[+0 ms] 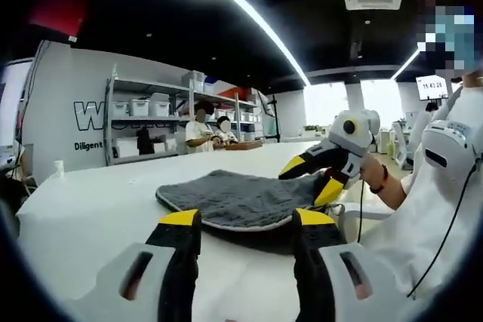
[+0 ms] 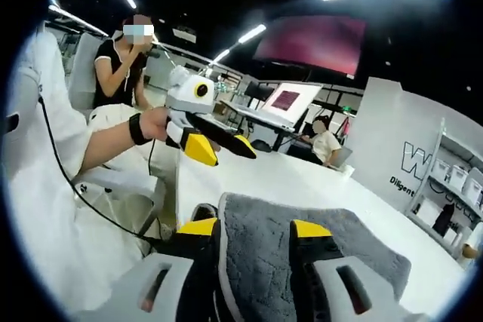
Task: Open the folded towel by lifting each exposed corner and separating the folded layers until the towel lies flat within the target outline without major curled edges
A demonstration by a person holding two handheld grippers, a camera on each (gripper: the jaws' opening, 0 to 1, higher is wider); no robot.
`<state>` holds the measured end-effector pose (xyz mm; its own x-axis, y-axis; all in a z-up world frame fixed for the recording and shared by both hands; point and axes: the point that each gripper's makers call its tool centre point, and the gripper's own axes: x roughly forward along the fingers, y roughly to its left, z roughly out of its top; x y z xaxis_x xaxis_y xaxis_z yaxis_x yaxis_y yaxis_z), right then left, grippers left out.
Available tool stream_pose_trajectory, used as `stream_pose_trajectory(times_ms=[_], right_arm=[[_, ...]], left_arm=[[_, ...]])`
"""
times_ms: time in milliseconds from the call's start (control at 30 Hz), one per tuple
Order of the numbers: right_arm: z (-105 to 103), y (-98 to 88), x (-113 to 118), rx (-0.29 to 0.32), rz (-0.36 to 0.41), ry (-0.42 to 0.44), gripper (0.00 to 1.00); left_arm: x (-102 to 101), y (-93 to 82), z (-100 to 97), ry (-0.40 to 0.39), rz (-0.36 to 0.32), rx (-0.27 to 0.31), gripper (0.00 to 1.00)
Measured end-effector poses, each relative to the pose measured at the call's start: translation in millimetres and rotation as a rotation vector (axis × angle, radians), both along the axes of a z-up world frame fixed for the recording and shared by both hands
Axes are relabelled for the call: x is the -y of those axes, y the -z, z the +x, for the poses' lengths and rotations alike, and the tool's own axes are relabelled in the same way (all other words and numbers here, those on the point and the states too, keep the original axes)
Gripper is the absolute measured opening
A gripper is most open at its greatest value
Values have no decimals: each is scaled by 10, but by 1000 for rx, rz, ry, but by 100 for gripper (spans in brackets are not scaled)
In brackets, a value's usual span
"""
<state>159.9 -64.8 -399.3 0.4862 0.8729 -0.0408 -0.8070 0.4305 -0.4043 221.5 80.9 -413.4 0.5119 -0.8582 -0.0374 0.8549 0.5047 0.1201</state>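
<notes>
1. The grey towel sits folded on the white table, a thick fuzzy pad with a pale trim along its near edge. In the left gripper view it's dead centre, just past the jaws; in the right gripper view the towel fills the 6 o'clock half.

2. Left gripper: jaws wide apart, yellow tips pointing at the towel's near edge from the 6 o'clock side. Nothing between them, and they look just short of the fabric.

3. Right gripper: jaws apart too, with the towel's corner edge running up between them. Can't tell if the pads are actually touching the cloth, but they aren't pinched on it.

4. Each gripper pops up in the other's camera: the right gripper at 3 o'clock of the towel, tips at its edge; the left gripper at 11 o'clock, held above the table.

5. Further out: a shelving rack with storage bins at 10 o'clock, and seated people behind the table.
</notes>
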Motion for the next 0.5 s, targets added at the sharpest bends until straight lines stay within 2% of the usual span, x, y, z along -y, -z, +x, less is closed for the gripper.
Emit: stream_pose_trajectory(times_ms=[300,433,500], right_arm=[[65,70,-192,-1,-65,3,34],[95,61,-252,-2,-73,3,34],[130,90,-311,5,-100,15,34]], left_arm=[[8,39,18,-3,25,-4,47],[-27,-30,9,-1,-11,-5,47],[-43,0,33,-18,14,-6,47]])
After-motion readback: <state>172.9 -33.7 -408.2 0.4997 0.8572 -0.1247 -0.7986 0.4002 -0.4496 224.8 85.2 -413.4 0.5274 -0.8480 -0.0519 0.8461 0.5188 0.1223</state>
